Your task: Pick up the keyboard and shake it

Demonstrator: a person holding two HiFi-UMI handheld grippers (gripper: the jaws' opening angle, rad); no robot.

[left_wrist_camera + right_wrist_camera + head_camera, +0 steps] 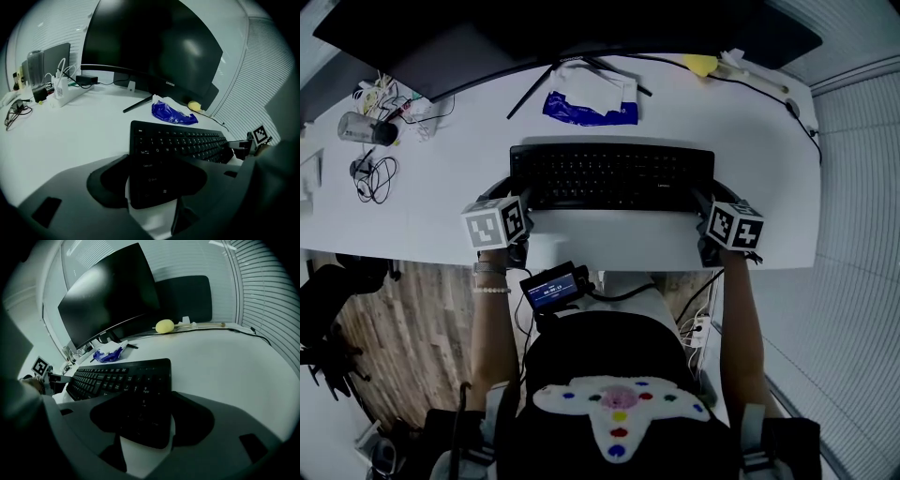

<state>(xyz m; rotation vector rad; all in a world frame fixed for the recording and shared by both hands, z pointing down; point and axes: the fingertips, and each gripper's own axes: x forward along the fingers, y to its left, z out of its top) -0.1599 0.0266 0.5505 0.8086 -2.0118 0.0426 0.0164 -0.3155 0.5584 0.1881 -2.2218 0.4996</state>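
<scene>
Scene: We look down from the head camera at a white desk (750,150), with a gripper held in each of the person's hands at its near edge.
Keyboard: A black keyboard (611,176) stretches sideways between the two grippers, one short end reaching in between each pair of fingers.
Left gripper: In its own view, the left gripper (150,183) has its two dark fingers closed on the keyboard's left end. One finger presses against the outer edge and the other lies over the keys.
Right gripper: The right gripper (150,420) mirrors it. Its fingers are clamped on the keyboard's right end, over the number pad.
Keyboard height: We cannot tell whether the keyboard rests on the desk or hangs just above it. In the head view it looks level.
Beyond the fingertips: A crumpled blue packet (581,108) lies just past the keyboard's far edge. Behind it a wide, dark monitor (534,37) stands on thin black legs.
Far beyond the right fingers: A small yellow object (164,326) sits near the back of the desk, close to the window blinds.
Outward from the left fingers: Loose cables (370,178) and small clutter lie well apart from the keyboard, towards the desk's far left corner.
Between the grippers: The other gripper's marker cube shows at the keyboard's far end in each gripper view.
</scene>
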